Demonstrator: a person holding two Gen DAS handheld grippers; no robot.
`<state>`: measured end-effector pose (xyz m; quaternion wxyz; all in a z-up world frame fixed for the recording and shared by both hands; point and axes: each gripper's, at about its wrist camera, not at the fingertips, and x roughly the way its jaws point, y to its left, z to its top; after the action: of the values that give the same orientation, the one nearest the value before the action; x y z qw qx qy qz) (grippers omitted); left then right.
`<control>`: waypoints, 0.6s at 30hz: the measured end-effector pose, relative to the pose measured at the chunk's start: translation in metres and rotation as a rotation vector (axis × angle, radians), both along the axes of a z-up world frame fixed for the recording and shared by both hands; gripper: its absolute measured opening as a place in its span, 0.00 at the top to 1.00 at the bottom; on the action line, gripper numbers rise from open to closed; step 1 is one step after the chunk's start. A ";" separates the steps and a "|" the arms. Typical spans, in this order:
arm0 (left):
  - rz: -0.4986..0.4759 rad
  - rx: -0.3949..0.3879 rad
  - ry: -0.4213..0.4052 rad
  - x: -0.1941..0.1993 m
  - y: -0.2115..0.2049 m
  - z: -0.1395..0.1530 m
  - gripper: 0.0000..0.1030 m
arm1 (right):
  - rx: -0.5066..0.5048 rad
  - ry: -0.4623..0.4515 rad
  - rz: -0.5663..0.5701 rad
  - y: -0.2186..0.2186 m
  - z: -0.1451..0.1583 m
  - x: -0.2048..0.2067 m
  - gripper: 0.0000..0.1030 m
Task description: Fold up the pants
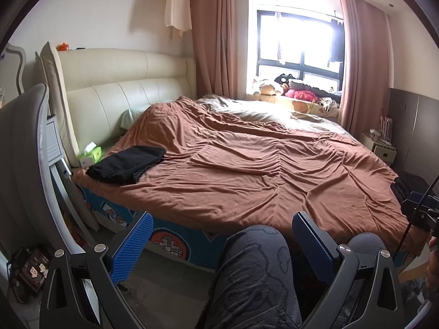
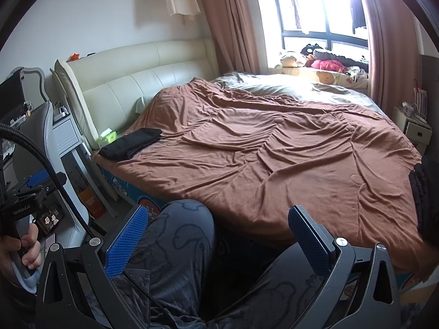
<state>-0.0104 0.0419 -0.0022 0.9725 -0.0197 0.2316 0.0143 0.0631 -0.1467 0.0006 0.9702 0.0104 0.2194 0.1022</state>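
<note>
Both grippers hang low over the person's knees at the near edge of the bed, well back from any cloth: the left gripper [image 1: 222, 246] has its blue-padded fingers spread wide with nothing between them, and the right gripper [image 2: 219, 241] is likewise spread wide and empty. A black folded garment [image 1: 127, 167] lies on the brown blanket [image 1: 247, 164] at the far left corner of the bed, near the cream headboard [image 1: 115, 82] and just beside a green tissue pack [image 1: 92, 155]; it looks like a neat, flat stack, so I judge it to be pants already folded and set aside. At the right edge of the bed a dark heap [image 2: 424, 192] is partly cut off by the frame; it may be more pants waiting, though what it is cannot be told for sure. The middle of the blanket is rumpled and has no garment spread on it, so by my reading one fold is done and the next has not yet begun; if the heap is clothing, it would need to be picked up and laid flat first
</note>
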 end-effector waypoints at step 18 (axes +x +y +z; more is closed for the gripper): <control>0.003 0.005 -0.012 -0.002 -0.002 0.004 0.01 | -0.010 -0.006 0.001 -0.001 0.002 -0.001 0.00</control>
<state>-0.0119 0.0399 0.0021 0.9738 -0.0176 0.2259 0.0160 0.0618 -0.1479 0.0023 0.9708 0.0052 0.2172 0.1014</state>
